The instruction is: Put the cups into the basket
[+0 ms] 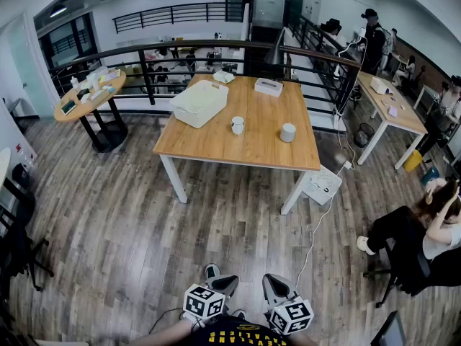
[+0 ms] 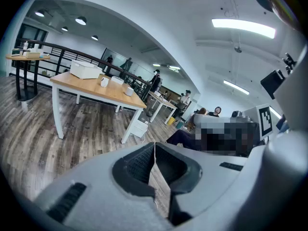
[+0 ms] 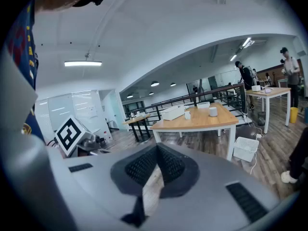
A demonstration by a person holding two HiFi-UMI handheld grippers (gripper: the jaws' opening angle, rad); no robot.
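Observation:
Two cups stand on the wooden table [image 1: 216, 144]: a white mug [image 1: 238, 125] near the middle and a grey cup [image 1: 288, 132] to its right. The white basket [image 1: 199, 103] sits at the table's far left. The same table shows far off in both gripper views, with the basket [image 2: 85, 70] [image 3: 173, 112], the mug [image 2: 104, 81] [image 3: 187, 114] and the grey cup [image 2: 129, 91] [image 3: 212, 111]. My left gripper [image 1: 212, 272] and right gripper [image 1: 271, 280] are held close to my body, far from the table. Both are shut with nothing between the jaws.
A round table [image 1: 90, 94] with small items stands at the back left, a black railing [image 1: 180, 49] behind. A white box [image 1: 322, 185] with a cable lies on the floor by the table's right leg. A seated person [image 1: 414, 233] is at right; another desk [image 1: 389, 107] beyond.

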